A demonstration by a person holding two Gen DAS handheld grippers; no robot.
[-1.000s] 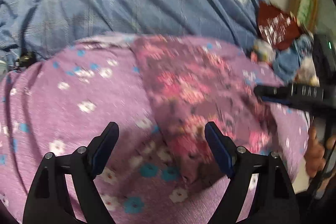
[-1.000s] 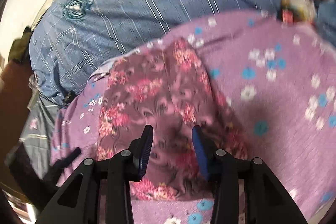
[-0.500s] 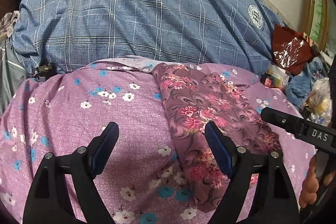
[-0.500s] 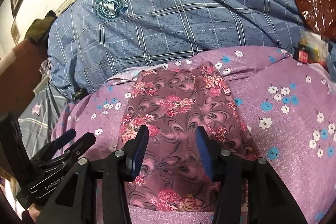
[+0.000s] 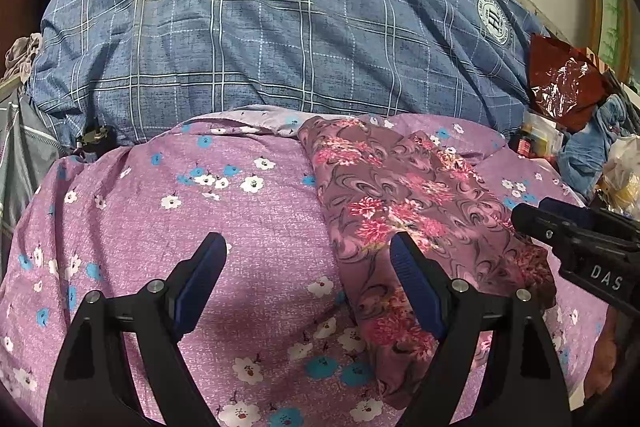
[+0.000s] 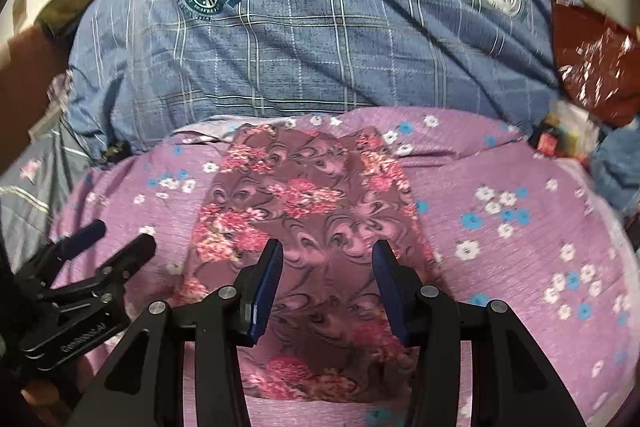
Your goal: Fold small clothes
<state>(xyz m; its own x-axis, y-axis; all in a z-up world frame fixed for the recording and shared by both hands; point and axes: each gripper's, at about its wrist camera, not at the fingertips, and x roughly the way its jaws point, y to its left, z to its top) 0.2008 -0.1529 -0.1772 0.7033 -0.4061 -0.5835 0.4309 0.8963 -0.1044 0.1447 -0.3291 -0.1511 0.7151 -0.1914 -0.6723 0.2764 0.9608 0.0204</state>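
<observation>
One mauve floral garment (image 6: pixel 304 211); one purple flowered sheet (image 5: pixel 224 227); one blue checked quilt (image 5: pixel 280 51) (two round crests printed on it); one red foil bag (image 5: pixel 564 83); two grippers, left gripper (image 5: pixel 308 267), right gripper (image 6: pixel 326 267), both parted.

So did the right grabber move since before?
Yes. The right gripper backed away from the blue plaid quilt: more quilt and wall show now, and the flowery cloth looks smaller.

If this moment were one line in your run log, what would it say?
floral garment: flat on purple bedsheet | left tool: open, empty | right tool: open, above garment
</observation>
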